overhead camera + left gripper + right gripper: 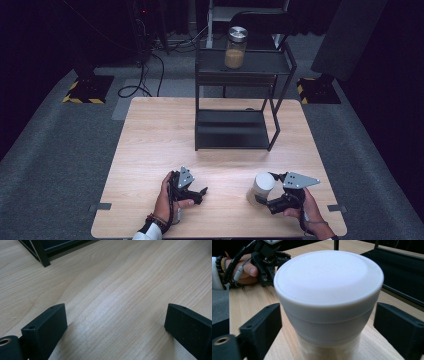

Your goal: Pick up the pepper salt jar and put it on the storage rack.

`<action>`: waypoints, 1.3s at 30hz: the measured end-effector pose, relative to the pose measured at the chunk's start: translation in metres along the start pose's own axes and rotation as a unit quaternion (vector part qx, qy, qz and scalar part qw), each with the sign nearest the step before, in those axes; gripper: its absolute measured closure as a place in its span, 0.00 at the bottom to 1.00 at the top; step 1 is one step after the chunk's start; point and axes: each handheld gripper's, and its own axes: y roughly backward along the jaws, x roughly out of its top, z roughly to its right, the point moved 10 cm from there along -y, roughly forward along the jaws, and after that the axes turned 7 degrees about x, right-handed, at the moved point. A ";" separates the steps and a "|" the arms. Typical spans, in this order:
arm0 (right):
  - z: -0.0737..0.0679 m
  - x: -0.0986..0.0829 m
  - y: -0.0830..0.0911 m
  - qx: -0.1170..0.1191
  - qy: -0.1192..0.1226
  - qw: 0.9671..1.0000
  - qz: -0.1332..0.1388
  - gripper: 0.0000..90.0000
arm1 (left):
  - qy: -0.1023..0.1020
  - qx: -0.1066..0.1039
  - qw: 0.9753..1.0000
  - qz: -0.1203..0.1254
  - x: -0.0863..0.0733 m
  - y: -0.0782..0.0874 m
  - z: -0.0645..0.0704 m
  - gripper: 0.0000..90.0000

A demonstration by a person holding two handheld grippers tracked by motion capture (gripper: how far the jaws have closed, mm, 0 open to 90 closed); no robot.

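White jar [328, 297], right gripper [327, 322] fingers [262, 327] straddling it

I see a white-lidded jar [328, 302] standing upright on the near right part of the wooden table. Its lid is on, broad and smooth, over a pale, frosted body.

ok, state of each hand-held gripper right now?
Left hand-held gripper: open, empty, over bare table.
Right hand-held gripper: open, jaws either side of white jar, no grip.
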 end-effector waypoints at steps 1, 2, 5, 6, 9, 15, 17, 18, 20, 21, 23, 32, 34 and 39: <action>0.000 0.000 -0.001 -0.001 0.000 1.000 0.001 0.15 | 0.000 0.000 1.000 0.000 0.000 0.000 0.000 0.05; 0.000 0.001 -0.001 -0.002 0.001 1.000 0.003 0.17 | 0.000 -0.001 1.000 0.000 0.000 0.000 0.000 0.05; 0.000 0.002 -0.001 -0.004 0.007 1.000 0.007 0.26 | 0.000 -0.001 1.000 0.000 0.000 0.000 0.000 0.05; 0.000 0.002 -0.002 -0.005 0.006 1.000 0.008 0.29 | 0.000 -0.001 1.000 0.000 0.000 0.000 0.000 0.05; -0.001 0.002 -0.003 -0.001 0.006 1.000 0.010 0.36 | 0.000 -0.001 1.000 0.000 0.000 0.000 0.000 0.05; -0.004 0.002 -0.003 -0.011 0.010 1.000 0.013 0.38 | 0.000 -0.001 1.000 0.000 0.000 0.000 0.000 0.05; -0.005 0.001 -0.003 -0.014 0.011 1.000 0.014 0.38 | 0.000 -0.001 1.000 0.000 0.000 0.000 0.000 0.05; -0.005 0.001 -0.003 -0.015 0.011 1.000 0.014 0.38 | 0.000 -0.001 1.000 0.000 0.000 0.000 0.000 0.05; -0.005 0.000 -0.003 -0.017 0.007 1.000 0.017 0.38 | 0.000 -0.001 1.000 0.000 0.000 0.000 0.000 0.05; -0.006 0.000 -0.003 -0.019 0.004 1.000 0.018 0.38 | 0.000 -0.001 1.000 0.000 0.000 0.000 0.000 0.05; -0.006 0.000 -0.002 -0.023 0.001 1.000 0.018 0.38 | 0.001 -0.001 1.000 0.000 0.000 0.000 0.000 0.05; -0.008 0.006 0.005 -0.054 -0.008 0.998 0.024 0.38 | 0.001 0.001 1.000 0.000 0.000 0.000 0.000 0.05; -0.008 0.010 0.007 -0.066 -0.013 0.997 0.027 0.38 | 0.002 0.002 1.000 0.000 0.000 0.000 0.000 0.05; -0.008 0.020 0.011 -0.095 -0.016 0.995 0.024 0.38 | 0.001 0.002 1.000 0.000 0.000 0.000 0.000 0.05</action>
